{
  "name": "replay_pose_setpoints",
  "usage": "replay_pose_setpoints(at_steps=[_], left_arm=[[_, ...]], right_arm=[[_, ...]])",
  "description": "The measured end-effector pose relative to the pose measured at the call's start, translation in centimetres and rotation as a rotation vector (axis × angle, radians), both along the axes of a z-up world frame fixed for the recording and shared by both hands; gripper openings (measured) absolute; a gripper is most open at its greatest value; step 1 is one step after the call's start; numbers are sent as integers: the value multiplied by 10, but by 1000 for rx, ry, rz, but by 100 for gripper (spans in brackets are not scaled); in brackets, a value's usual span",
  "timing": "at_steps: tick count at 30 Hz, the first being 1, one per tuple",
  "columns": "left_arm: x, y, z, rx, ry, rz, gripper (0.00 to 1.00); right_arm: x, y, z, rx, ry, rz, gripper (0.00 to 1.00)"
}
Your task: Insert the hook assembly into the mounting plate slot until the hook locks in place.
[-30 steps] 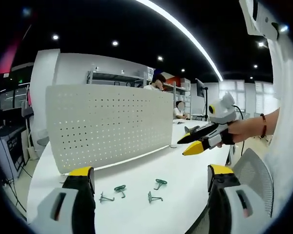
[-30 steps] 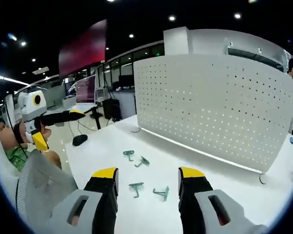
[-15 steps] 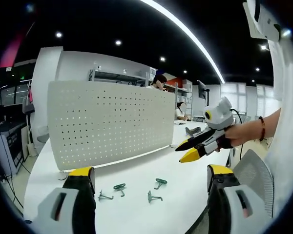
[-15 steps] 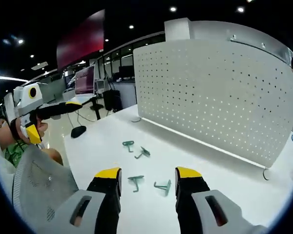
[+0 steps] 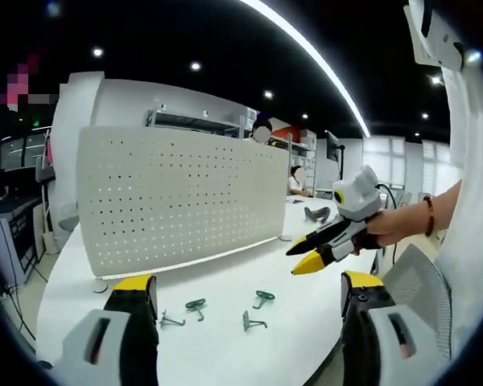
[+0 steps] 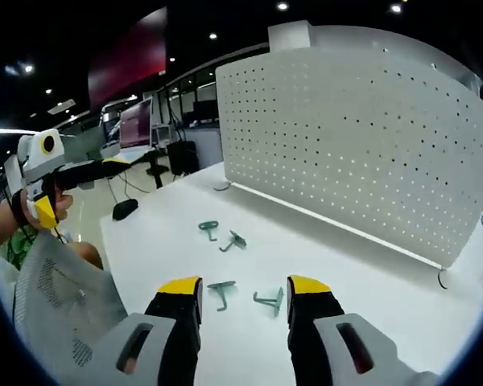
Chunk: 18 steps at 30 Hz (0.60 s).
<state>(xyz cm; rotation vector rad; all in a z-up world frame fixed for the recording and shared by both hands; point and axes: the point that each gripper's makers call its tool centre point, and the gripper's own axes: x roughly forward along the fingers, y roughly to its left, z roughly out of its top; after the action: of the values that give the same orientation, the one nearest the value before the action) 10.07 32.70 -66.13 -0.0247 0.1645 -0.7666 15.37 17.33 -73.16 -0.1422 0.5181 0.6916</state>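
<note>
Four hooks on the table, none picked up yet

Four small green hooks lie loose on the white table, in front of the upright white pegboard. In the right gripper view they sit in the lower middle of the frame: one hook and its neighbour further off, then a nearer hook and another nearer hook just above the yellow jaw tips. In the left gripper view the same group lies low in the centre, with the middle hook between its own two jaws.

The right gripper hangs just above the two nearer hooks, jaws spread apart and empty. The left gripper is likewise wide apart with nothing between its jaws, and sits well back from the hooks. In the left gripper view the right gripper shows at centre right, held in a hand, its yellow tips tilted down toward the table.

By my reading the step in hand is the approach to a first pickup; nothing has gone into the pegboard. The next move calls for lowering the right gripper over one nearer hook and closing on its shank, so the bent end stays free to enter a hole. The hooks are thin and lie flat, so the jaws must come down close to the tabletop
</note>
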Motion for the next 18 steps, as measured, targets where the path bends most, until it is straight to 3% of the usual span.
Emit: replay_pose_setpoints(at_steps=[18], left_arm=[[1, -9, -1, 19, 17, -29, 97]], right_arm=[[8, -8, -37, -57, 75, -12, 34]])
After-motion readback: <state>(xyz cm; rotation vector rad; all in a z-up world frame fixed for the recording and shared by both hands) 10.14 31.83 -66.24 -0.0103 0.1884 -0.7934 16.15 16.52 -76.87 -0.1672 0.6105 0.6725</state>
